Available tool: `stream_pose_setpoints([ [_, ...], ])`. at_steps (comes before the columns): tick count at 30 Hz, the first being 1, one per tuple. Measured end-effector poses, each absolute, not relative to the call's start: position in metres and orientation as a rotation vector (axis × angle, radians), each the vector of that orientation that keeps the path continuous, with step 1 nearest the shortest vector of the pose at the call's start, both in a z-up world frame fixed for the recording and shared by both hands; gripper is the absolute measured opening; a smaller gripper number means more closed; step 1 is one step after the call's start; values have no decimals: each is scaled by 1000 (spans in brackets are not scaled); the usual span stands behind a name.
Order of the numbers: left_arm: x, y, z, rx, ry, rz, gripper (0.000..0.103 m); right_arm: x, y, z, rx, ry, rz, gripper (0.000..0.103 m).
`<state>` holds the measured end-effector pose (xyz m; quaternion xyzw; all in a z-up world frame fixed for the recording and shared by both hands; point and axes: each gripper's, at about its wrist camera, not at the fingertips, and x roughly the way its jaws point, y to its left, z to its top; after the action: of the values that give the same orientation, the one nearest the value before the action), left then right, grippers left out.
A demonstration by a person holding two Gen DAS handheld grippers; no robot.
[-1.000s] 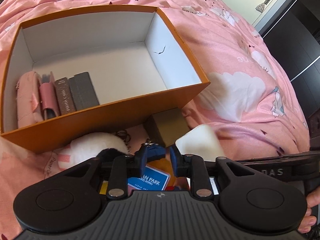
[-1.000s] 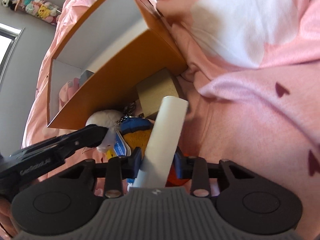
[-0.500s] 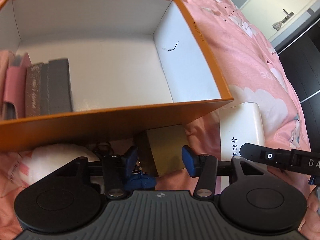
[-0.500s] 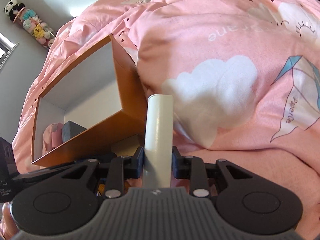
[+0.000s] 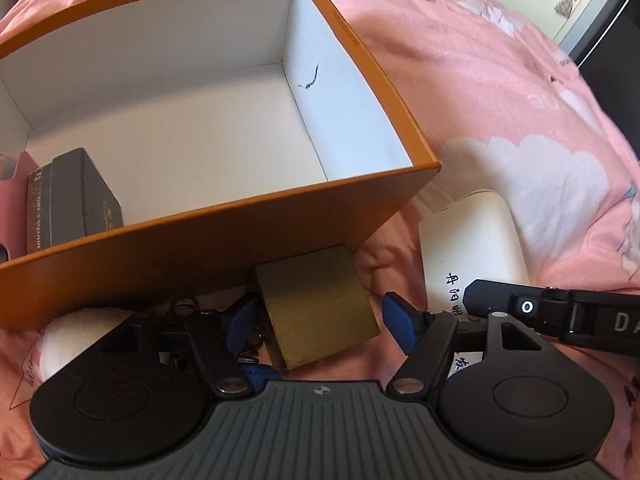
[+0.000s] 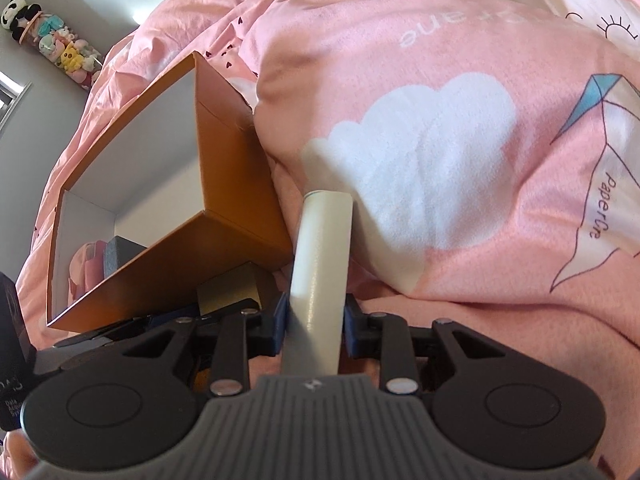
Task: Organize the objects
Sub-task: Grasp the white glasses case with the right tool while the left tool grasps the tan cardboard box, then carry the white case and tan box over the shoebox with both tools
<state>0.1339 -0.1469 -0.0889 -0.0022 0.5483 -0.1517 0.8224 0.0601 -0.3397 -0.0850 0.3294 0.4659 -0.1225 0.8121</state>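
An orange box (image 5: 224,208) with a white inside lies open on the pink bedding. Just in front of its near wall sits a small gold box (image 5: 316,304). My left gripper (image 5: 320,320) straddles it with the jaws opening. The blue pads stand on either side of it without pressing. My right gripper (image 6: 316,322) is shut on a flat white box (image 6: 320,264), held edge-on just right of the orange box (image 6: 224,184). In the left wrist view the white box (image 5: 476,236) shows black handwriting, with a finger (image 5: 500,300) of the right gripper across it.
Dark boxes (image 5: 76,200) and a pink pouch (image 5: 10,196) stand in the orange box's left end. A white plush (image 5: 72,340) with key rings (image 5: 184,308) lies beside the gold box. Pink duvet (image 6: 460,160) rises at the right. Plush toys (image 6: 60,44) hang on the wall.
My left gripper opened off the blue-tagged plush and moved forward and down around the gold box. My right gripper carried the white box to the right, beside the orange box's corner.
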Motion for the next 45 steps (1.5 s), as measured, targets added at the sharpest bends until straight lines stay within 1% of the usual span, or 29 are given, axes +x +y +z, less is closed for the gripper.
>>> stream_pose_setpoints([
  [8,144,-157,-100,29,1204,-273,83,57,-346,-90,730,993,-242,31],
  [9,144,-157,-100,33,1207,-281,80,56,-346,-90,733,992,-241,31],
  [17,135,-140,-91,4,1212,-327,77,55,-344,-85,723,982,-230,30],
  [26,108,-118,-55,-52,1170,-433,76,45,-335,-54,676,926,-215,30],
  [33,104,-101,-3,-120,1077,-510,75,47,-328,-10,622,852,-156,30],
  [39,114,-73,30,-214,993,-505,75,77,-316,23,515,792,-101,30],
  [45,147,-51,39,-244,931,-411,75,124,-310,32,453,779,-70,30],
])
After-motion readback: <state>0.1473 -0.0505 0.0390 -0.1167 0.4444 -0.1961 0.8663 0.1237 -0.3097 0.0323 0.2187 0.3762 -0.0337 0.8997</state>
